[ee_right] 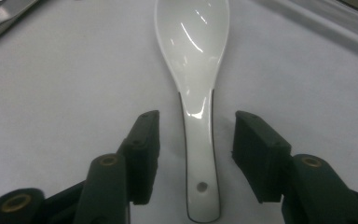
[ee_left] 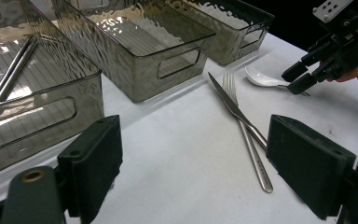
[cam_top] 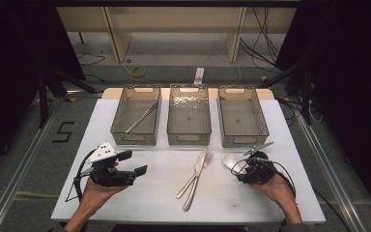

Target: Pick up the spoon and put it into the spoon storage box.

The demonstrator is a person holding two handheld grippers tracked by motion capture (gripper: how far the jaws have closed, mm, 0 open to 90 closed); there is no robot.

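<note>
Though ungripped, spoon [ee_right: 196,93] between gripper [ee_right: 196,140] jaws

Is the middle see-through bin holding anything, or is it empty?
Empty. The high view shows the bare bottom of the middle smoky clear plastic bin; the left bin holds thin metal sticks.

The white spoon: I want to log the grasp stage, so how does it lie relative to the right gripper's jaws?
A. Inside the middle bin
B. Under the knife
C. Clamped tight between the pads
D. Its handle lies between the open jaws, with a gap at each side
D: in the right gripper view the white spoon lies on the table, its handle between the right gripper jaws, neither pad touching it.
</note>
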